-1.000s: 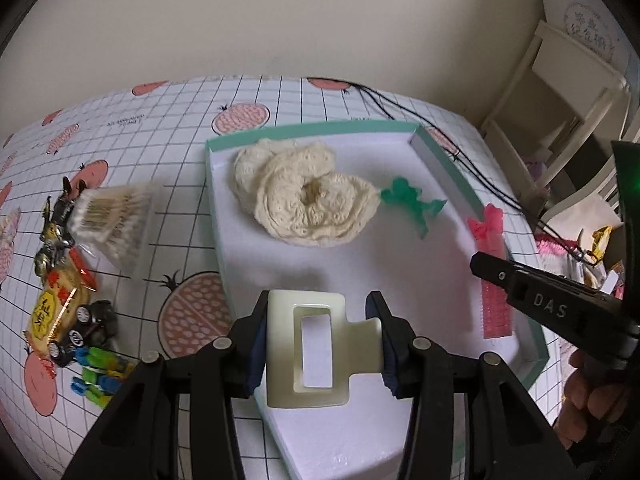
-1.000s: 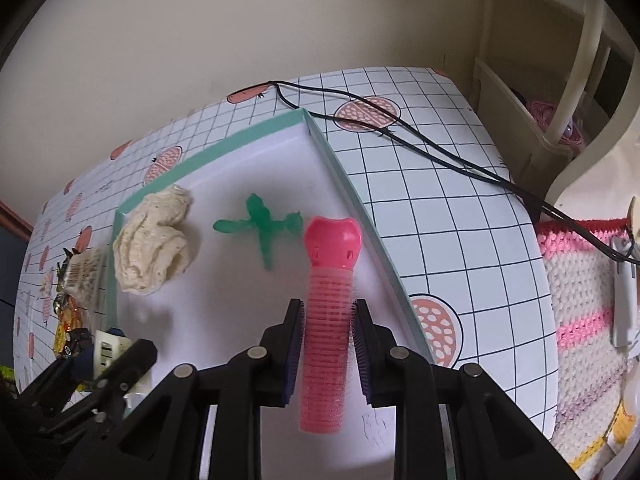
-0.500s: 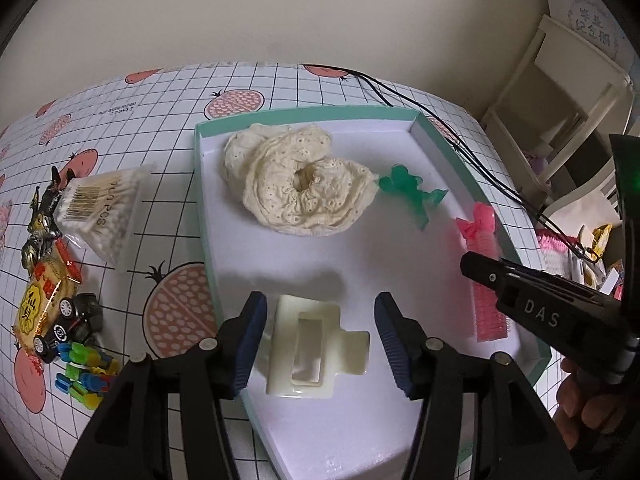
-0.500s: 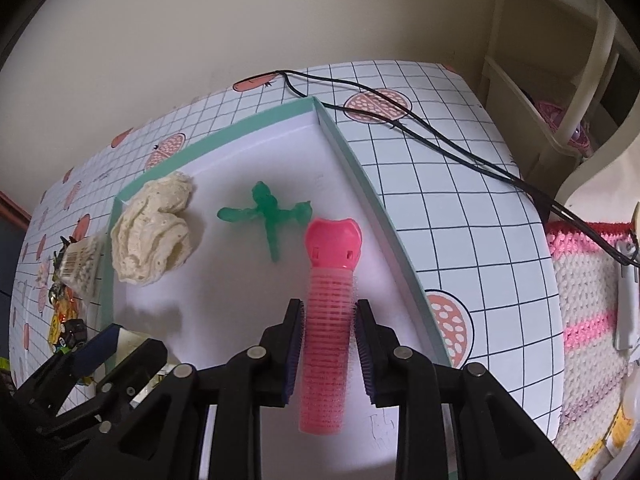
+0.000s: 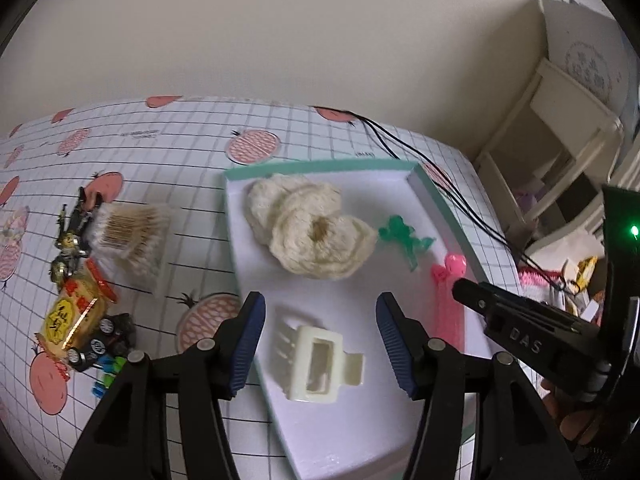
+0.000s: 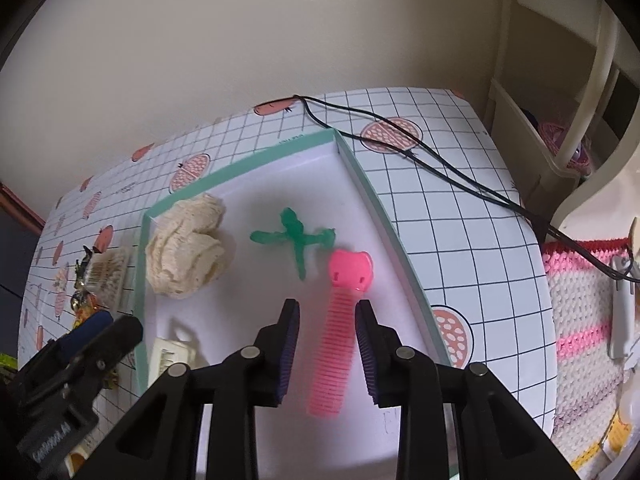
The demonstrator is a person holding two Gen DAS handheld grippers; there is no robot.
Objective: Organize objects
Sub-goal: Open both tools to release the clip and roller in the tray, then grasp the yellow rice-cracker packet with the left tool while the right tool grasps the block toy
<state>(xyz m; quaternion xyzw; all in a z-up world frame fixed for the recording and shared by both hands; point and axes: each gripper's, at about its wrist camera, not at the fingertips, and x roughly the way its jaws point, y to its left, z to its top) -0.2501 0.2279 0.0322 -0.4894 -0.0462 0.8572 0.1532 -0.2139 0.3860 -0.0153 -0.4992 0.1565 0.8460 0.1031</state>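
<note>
Both grippers had let go inside the tray [image 5: 448, 216]: the left gripper [image 5: 320, 340] stood open over the cream hair claw [image 5: 316, 364], while the right gripper's [image 6: 327, 344] jaws were opening, clear of the pink comb [image 6: 340, 328]. The next move, I judged, called for fetching the loose items [image 5: 84, 320] at the tray's left.

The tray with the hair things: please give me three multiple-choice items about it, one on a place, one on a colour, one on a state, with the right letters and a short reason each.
1. Where does the cream claw clip lie?
A. inside the tray
B. on the tablecloth
C. on the shelf

2. What colour is the long hair roller?
A. green
B. pink
C. cream

3. How does the right gripper stand to the roller?
A. clamped on it
B. far from it
C. pads clear, roller between them

Answers:
1 A, it rests on the tray's white floor between the open fingers of the left gripper.
2 B, pink from head to end.
3 C, its jaws are opening and gaps show on both sides.
</note>
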